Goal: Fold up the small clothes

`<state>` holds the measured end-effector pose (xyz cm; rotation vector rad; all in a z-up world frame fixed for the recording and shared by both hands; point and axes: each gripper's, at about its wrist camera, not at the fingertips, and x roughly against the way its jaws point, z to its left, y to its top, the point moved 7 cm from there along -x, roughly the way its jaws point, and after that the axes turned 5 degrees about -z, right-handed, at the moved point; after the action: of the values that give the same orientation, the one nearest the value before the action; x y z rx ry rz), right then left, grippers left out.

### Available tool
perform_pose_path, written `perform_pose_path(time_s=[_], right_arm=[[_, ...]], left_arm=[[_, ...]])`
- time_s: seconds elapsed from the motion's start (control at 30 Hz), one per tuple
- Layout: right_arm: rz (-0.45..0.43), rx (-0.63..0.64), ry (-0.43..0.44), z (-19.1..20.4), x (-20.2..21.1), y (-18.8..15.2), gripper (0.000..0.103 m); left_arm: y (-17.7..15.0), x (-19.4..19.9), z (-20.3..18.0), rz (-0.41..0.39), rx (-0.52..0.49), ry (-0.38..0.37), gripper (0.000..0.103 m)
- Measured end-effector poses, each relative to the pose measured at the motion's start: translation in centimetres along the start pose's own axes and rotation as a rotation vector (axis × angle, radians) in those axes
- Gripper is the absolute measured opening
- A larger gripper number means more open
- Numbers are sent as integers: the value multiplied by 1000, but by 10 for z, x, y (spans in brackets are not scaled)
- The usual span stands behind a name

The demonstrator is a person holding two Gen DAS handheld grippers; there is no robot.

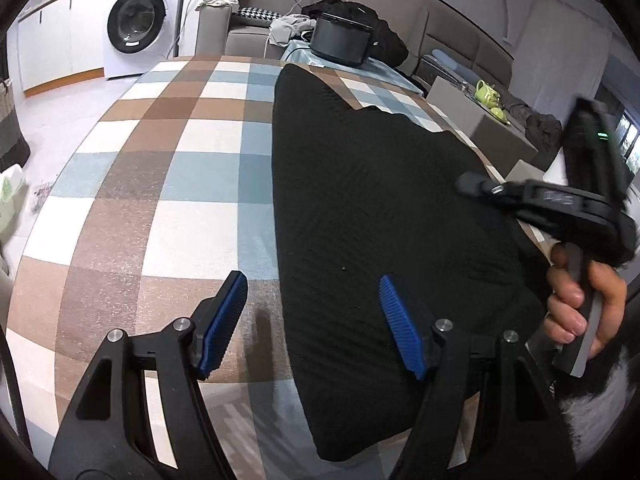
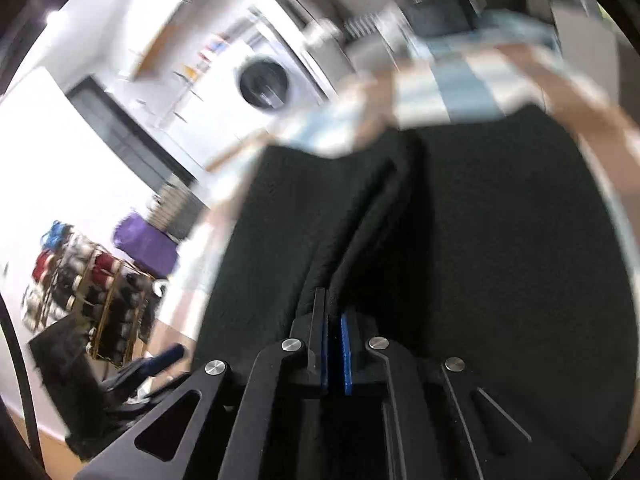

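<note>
A black knit garment point(image 1: 380, 200) lies spread on the checked tablecloth point(image 1: 168, 168), narrowing toward the far end. My left gripper point(image 1: 314, 316) hovers open over the garment's near left edge, one blue pad above the tablecloth and the other above the fabric, with nothing between them. To the right, a hand point(image 1: 576, 300) holds my right gripper point(image 1: 472, 185) over the garment's right side. In the blurred right wrist view, the right gripper point(image 2: 334, 320) is shut on a raised ridge of the black garment point(image 2: 500, 220), which runs up into the closed blue pads point(image 2: 346, 352).
Beyond the table's far end are a dark round appliance point(image 1: 340, 40), a grey sofa with clothes, and a washing machine point(image 1: 136, 20). A green teapot point(image 1: 488, 94) stands on a low table at the right. A wire basket of items point(image 2: 92, 296) sits on the floor.
</note>
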<state>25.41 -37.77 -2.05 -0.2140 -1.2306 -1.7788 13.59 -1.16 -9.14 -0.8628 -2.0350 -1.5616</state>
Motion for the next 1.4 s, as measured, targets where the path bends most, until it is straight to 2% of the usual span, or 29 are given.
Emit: perform_pose_path(time_s=[0.07, 0.17, 0.23, 0.37, 0.43, 0.47, 0.53, 0.67, 0.77, 0.8, 0.83, 0.87, 0.97, 1.03, 1.17, 1.2, 1.3, 1.33, 1.4], right_arm=[[-22, 7, -24, -1, 7, 2, 5], [68, -27, -118, -24, -9, -7, 5], [115, -43, -168, -36, -15, -16, 10], [58, -64, -122, -30, 5, -16, 21], [16, -72, -105, -25, 18, -13, 36], [-4, -81, -89, -22, 24, -11, 36], [0, -88, -42, -14, 32, -14, 36], [87, -69, 45, 7, 15, -25, 36], [145, -70, 19, 8, -8, -32, 35], [157, -61, 2, 9, -15, -34, 29], [156, -42, -8, 12, -18, -34, 22], [139, -9, 0, 19, -17, -30, 11], [26, 45, 68, 37, 3, -14, 9], [23, 72, 12, 36, 5, -10, 9], [123, 18, -72, 6, -12, -25, 10], [140, -9, -42, 3, -12, -31, 11], [170, -41, 78, 7, 4, -45, 31], [171, -56, 124, 12, 11, -52, 34], [196, -60, 162, 19, 22, -65, 35]], left_arm=[[1, -1, 4, 6, 16, 1, 66], [1, -3, 9, 17, 37, 7, 66], [2, 0, 11, 7, 39, 11, 66], [7, 3, 12, -12, 44, 11, 66], [7, 4, 11, -16, 41, 17, 66], [7, 5, 11, -19, 41, 16, 66], [7, 5, 9, -16, 40, 12, 66], [6, 4, 7, -13, 30, 10, 66], [5, 4, 5, -10, 30, 7, 66], [5, 4, 5, -12, 28, 6, 66], [6, 4, 4, -14, 27, 7, 66], [6, 4, 4, -15, 27, 6, 66], [5, 3, 3, -9, 26, -1, 66], [3, 0, 2, 3, 20, 0, 66], [-4, -3, 1, 30, 8, 9, 66], [-5, -2, 1, 28, 6, 7, 66], [-6, 3, 2, 22, 16, -1, 66], [-7, 5, 2, 23, 19, -4, 66], [-8, 9, 1, 18, 19, -13, 66]])
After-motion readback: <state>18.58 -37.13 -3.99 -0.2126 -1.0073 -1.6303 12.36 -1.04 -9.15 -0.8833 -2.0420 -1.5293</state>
